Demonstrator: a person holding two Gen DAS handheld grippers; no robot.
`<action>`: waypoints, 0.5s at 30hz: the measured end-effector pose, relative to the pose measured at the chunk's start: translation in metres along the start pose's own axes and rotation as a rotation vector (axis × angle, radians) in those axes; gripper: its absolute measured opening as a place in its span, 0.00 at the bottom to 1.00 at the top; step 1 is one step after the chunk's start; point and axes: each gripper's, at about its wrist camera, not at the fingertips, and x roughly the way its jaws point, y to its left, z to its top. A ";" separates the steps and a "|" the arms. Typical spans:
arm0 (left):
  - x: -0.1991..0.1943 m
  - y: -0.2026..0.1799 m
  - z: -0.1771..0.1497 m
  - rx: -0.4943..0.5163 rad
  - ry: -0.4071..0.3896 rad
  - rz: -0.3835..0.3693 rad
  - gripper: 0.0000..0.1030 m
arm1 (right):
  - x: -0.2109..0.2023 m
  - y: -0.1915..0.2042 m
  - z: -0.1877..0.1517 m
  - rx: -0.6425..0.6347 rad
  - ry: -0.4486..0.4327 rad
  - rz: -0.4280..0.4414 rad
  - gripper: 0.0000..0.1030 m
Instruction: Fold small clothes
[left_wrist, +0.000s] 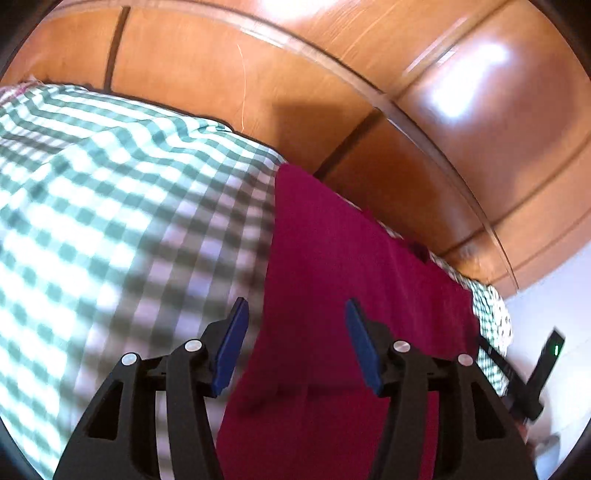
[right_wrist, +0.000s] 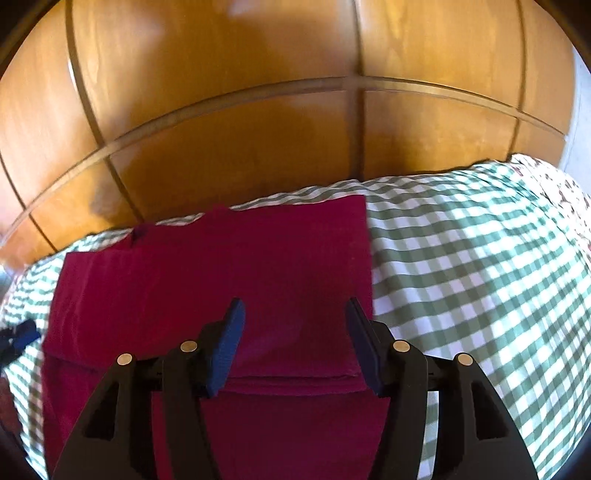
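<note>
A dark red garment (right_wrist: 229, 273) lies flat on the green-and-white checked sheet (right_wrist: 461, 277), with one layer folded over and a fold edge running across near my fingers. My right gripper (right_wrist: 295, 343) hangs just above its near right part, jaws apart, with nothing between the blue pads (right_wrist: 229, 343). In the left wrist view the same red garment (left_wrist: 332, 266) stretches away to the right. My left gripper (left_wrist: 295, 343) hovers over its left edge, jaws apart and empty. The other gripper's black body (left_wrist: 543, 369) shows at the right rim.
A wooden panelled wall or wardrobe (right_wrist: 258, 110) rises right behind the bed's far edge. The checked sheet (left_wrist: 92, 221) spreads wide to the left of the garment in the left wrist view, and to its right in the right wrist view. A floral cloth (right_wrist: 565, 199) lies at the far right.
</note>
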 end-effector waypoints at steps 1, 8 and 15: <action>0.006 0.000 0.005 -0.008 0.003 0.001 0.53 | 0.004 0.001 0.000 -0.003 0.006 -0.001 0.54; 0.043 -0.003 0.029 -0.013 0.037 0.013 0.13 | 0.025 0.003 0.004 0.001 0.018 -0.007 0.54; 0.037 0.003 0.012 0.120 -0.012 0.175 0.19 | 0.040 0.033 -0.015 -0.097 0.029 -0.009 0.55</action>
